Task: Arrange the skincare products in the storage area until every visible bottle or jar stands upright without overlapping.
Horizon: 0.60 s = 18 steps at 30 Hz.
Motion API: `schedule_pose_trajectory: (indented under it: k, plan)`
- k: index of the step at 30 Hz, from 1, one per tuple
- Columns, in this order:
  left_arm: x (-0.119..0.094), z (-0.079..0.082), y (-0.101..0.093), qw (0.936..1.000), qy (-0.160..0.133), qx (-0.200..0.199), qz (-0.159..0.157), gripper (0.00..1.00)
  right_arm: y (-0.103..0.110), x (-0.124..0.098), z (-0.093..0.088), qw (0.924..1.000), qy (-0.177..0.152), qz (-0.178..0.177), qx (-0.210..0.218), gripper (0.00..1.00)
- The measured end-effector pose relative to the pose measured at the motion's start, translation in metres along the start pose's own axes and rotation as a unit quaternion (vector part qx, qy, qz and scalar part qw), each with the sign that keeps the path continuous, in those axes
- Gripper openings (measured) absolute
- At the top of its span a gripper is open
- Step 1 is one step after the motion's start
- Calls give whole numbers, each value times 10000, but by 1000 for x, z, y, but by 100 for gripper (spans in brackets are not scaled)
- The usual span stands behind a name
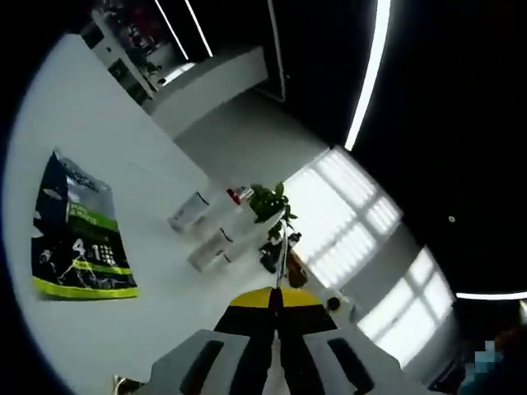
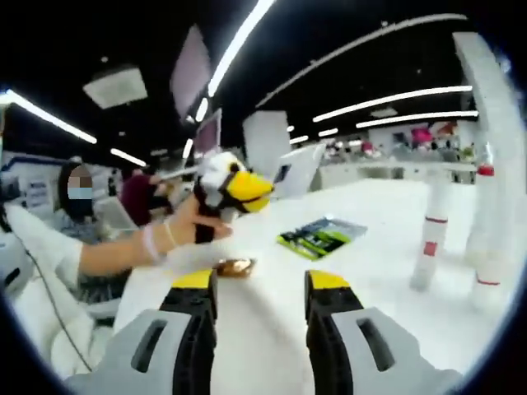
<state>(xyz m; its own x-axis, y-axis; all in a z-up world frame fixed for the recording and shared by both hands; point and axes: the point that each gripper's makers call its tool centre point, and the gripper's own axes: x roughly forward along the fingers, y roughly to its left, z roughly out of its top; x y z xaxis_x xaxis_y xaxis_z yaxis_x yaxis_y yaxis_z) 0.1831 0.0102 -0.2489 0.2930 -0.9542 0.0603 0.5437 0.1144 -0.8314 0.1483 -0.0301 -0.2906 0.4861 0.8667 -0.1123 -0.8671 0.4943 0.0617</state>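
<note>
On the white table (image 2: 362, 271) stand tall white bottles with red bands, one (image 2: 431, 234) ahead to the right and another (image 2: 487, 230) beside it near the view's edge. The left gripper view rolls, and there the same white bottles (image 1: 191, 212) (image 1: 216, 247) appear slanted, with a red cap (image 1: 237, 196) behind them. My left gripper (image 1: 276, 300) has its yellow-tipped jaws pressed together with nothing in them. It also appears in the right gripper view, where the left gripper (image 2: 245, 188) is held up by a hand. My right gripper (image 2: 261, 281) is open above the table, empty.
A dark and green printed booklet (image 2: 321, 234) (image 1: 82, 234) lies flat on the table. A small golden-brown object (image 2: 233, 266) rests just beyond my right jaws. A green plant (image 1: 270, 204) stands behind the bottles. People sit at the left (image 2: 136, 197).
</note>
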Motion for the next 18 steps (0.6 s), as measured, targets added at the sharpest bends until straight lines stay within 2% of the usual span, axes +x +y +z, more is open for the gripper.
schedule_pose_trajectory:
  k: [2, 4, 6, 7, 10, 11, 13, 15, 18]
  plan:
    - [2, 7, 2, 9997, 34, -145, 175, 0, -4, -9, 2, 9996, -162, -223, -108, 49]
    - [5, 14, 0, 9993, 101, -269, 220, 0, -8, -16, 2, 9982, -237, -417, -363, 54]
    - [6, 18, -2, 9989, 128, -398, 204, 0, -6, -17, -1, 9981, -201, -393, -431, 57]
    - [9, 23, -6, 9985, 202, -477, 150, 0, -8, -20, -7, 9981, -58, -439, -427, 60]
    - [11, 30, -6, 9971, 240, -672, 256, 0, -12, -22, -7, 9983, -89, -447, -369, 69]
    - [14, 38, -4, 9962, 261, -759, 347, 0, -11, -22, -10, 9990, -128, -407, -139, 73]
    - [16, 42, 2, 9947, 312, -833, 512, 0, -11, -23, -13, 9992, -107, -382, -73, 79]
    - [17, 45, 13, 9925, 373, -854, 786, 0, -9, -24, -16, 9993, -90, -351, -6, 81]
    - [20, 47, 22, 9909, 467, -822, 961, 0, -6, -25, -16, 9995, -45, -321, 44, 87]
